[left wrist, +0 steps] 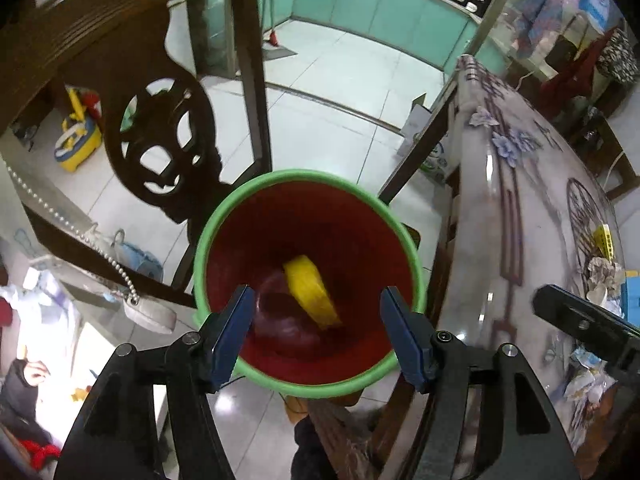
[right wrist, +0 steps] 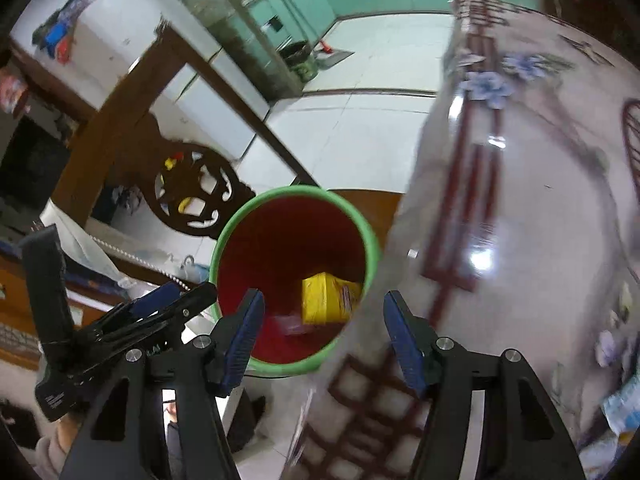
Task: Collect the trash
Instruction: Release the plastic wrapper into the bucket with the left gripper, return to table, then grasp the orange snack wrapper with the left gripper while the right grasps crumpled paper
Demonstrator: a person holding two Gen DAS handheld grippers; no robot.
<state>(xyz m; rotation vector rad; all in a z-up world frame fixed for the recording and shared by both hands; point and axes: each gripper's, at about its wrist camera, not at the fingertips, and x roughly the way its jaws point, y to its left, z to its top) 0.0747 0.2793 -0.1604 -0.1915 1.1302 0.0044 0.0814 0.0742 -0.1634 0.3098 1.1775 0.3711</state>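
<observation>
While my left tongs (left wrist: 316, 336) and right tongs (right wrist: 324, 336) hang wide and empty above the bin (left wrist: 208, 240), yellow trash (left wrist: 312, 296) lies inside it.

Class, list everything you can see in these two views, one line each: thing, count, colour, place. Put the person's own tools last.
Bin: one, green rim, red inside, on the floor beside the table.
Yellow packet: one, yellow, lying inside the bin.
Table: one, pale glossy floral cover, right of the bin.
Crumpled paper: a loose pile, whitish, on the table's far right.
Chair: one, dark carved wood, behind the bin.
Cabinets: one row, teal, along the far wall.
Toy: one, yellow, on the floor behind the chair.
Left tool: one, black with blue pads, open, empty, above the bin.
Right tool: one, black with blue pads, open, empty, over the bin's edge.
</observation>
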